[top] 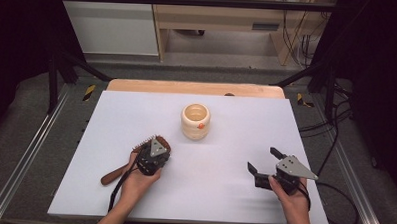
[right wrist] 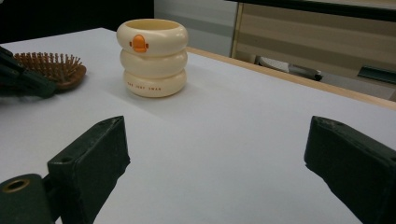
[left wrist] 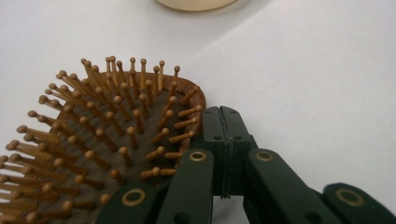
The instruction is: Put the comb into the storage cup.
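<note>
Wooden hairbrush (top: 145, 152) beside the left gripper (top: 158, 143), cream mug (top: 195, 121) standing alone beyond it.

The mug, a stacked-ring shape with an orange duck-bill mark, stands upright near the middle of the white table (top: 223, 193); its inside looks empty. The hairbrush lies bristles-up to the near left of the mug, apart from it, handle pointing away from the mug toward the person. Nothing lies between brush and mug. The left gripper's jaws are closed flat together, just beside the brush head's rim; whether they touch it is unclear. The right gripper (top: 260, 160) sits to the mug's near right, well apart, jaws spread wide with nothing between them.
</note>
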The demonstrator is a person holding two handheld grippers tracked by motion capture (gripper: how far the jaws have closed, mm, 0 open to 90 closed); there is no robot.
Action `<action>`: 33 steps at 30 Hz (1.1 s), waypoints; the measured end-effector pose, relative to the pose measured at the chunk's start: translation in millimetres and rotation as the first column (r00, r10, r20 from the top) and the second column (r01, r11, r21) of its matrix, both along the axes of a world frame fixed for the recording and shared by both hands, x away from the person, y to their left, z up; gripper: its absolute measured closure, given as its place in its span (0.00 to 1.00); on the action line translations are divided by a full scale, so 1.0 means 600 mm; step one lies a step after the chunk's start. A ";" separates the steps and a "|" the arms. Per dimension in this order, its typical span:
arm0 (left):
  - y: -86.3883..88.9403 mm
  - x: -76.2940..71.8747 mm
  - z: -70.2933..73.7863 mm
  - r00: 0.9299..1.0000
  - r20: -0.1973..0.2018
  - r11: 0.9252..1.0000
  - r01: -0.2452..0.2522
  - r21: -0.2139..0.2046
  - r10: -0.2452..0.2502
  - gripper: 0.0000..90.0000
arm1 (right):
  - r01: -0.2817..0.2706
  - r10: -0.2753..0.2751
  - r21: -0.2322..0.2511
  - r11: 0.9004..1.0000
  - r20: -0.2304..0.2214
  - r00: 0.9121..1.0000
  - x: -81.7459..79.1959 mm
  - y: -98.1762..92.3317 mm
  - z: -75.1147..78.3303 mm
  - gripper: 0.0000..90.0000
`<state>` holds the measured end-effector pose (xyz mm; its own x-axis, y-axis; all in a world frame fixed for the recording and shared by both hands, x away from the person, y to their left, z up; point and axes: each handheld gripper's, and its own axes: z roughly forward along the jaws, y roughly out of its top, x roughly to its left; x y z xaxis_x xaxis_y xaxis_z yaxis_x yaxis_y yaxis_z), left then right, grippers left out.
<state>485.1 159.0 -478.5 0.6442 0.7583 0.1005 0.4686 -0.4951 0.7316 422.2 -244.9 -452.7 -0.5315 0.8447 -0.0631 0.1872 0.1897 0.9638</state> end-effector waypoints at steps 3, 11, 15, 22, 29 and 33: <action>0.003 0.003 0.002 1.000 -0.008 1.000 -0.010 -0.010 0.010 1.00 | -0.005 0.005 -0.006 1.000 -0.002 1.000 0.001 0.002 0.000 0.07; 0.003 0.013 0.004 1.000 -0.018 1.000 -0.019 -0.016 0.019 1.00 | -0.008 0.008 -0.006 1.000 -0.005 1.000 0.000 0.003 -0.001 0.07; 0.005 0.021 0.004 0.999 -0.030 0.999 -0.033 -0.034 0.032 1.00 | -0.007 0.007 -0.006 1.000 -0.007 1.000 0.000 0.002 -0.001 0.07; 0.011 0.024 0.004 0.998 -0.041 0.997 -0.045 -0.056 0.043 1.00 | -0.012 0.012 -0.005 1.000 -0.008 1.000 0.000 0.004 -0.001 0.07; 0.012 0.016 0.009 0.999 -0.039 0.996 -0.032 -0.077 0.029 1.00 | -0.010 0.010 -0.004 1.000 -0.009 1.000 0.000 0.004 -0.001 0.07; 0.017 0.003 0.023 1.000 -0.016 0.996 -0.017 -0.092 0.015 1.00 | -0.011 0.011 -0.006 1.000 -0.008 1.000 -0.001 0.005 -0.001 0.07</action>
<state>486.9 169.0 -464.5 0.6329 0.7739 0.0200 0.4875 -0.4185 0.7663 421.5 -242.0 -453.5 -0.5411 0.8385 -0.0642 0.1929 0.1980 0.9610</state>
